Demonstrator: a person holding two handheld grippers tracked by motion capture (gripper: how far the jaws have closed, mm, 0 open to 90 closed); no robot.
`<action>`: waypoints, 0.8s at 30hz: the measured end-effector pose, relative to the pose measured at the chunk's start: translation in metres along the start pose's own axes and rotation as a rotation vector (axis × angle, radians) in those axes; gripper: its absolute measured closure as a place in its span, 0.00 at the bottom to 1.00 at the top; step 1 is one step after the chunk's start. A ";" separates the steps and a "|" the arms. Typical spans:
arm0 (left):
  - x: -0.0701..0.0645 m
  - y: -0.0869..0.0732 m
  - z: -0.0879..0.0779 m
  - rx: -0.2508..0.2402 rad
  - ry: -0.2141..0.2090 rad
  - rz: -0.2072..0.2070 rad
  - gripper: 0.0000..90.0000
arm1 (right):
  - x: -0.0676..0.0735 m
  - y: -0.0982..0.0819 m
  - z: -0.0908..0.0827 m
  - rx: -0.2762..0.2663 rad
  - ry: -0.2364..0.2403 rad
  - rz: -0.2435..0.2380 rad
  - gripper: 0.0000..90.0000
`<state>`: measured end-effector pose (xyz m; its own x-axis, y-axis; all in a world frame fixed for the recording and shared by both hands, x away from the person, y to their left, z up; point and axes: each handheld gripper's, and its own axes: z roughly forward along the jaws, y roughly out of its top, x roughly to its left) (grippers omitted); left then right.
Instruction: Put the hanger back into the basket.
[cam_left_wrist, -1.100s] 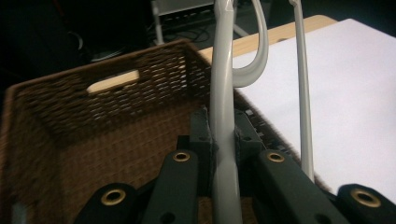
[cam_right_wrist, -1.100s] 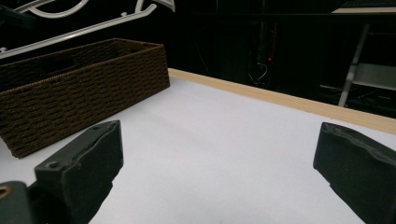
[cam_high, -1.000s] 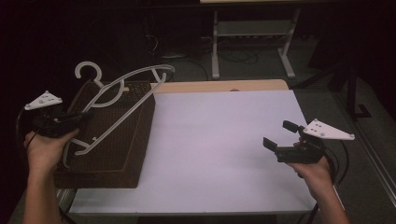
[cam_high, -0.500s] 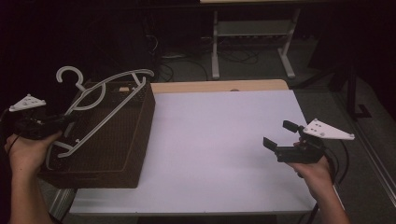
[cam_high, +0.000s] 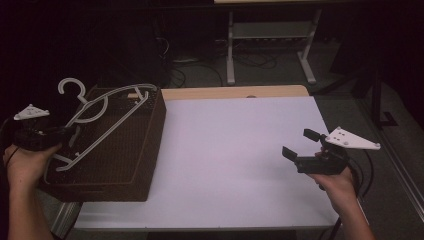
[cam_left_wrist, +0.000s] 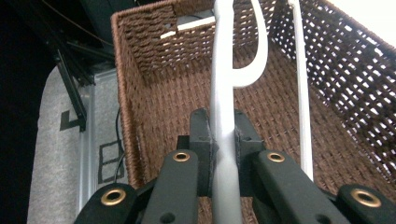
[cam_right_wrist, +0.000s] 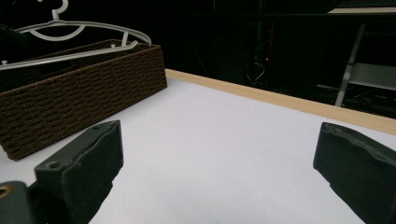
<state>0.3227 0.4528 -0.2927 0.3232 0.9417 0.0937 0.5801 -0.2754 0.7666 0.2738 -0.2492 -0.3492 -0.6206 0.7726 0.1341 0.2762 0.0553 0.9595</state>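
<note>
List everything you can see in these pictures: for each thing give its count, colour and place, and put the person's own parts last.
Table top: one, white with a pale wood far edge, centre of the high view.
Wicker basket: one, dark brown, on the table's left end.
Hanger: one, white plastic, over the open basket, hook toward the far left, one bar clamped in the left hand-held gripper.
Metal stand: one, pale grey, on the dark floor beyond the table.
Cables: several, dark, on the floor by the stand.
Left hand-held gripper: one, black, at the basket's left side, shut on the hanger.
Right hand-held gripper: one, black with a grey plate, over the table's right edge, jaws apart and empty.
Hands: two, one holding each gripper.
</note>
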 end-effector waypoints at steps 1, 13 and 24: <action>0.000 0.000 0.000 0.000 0.000 0.000 0.91 | 0.000 0.000 0.000 0.000 0.000 0.000 0.01; 0.005 -0.007 0.014 0.058 -0.016 0.018 0.91 | 0.000 0.001 0.000 -0.003 -0.002 -0.001 0.01; -0.003 -0.003 0.021 0.048 -0.038 0.050 0.90 | 0.000 0.001 0.000 0.000 -0.003 -0.003 0.01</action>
<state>0.3354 0.4465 -0.3088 0.3800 0.9188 0.1065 0.5972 -0.3317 0.7303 0.2740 -0.2489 -0.3486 -0.6191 0.7744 0.1300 0.2744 0.0583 0.9599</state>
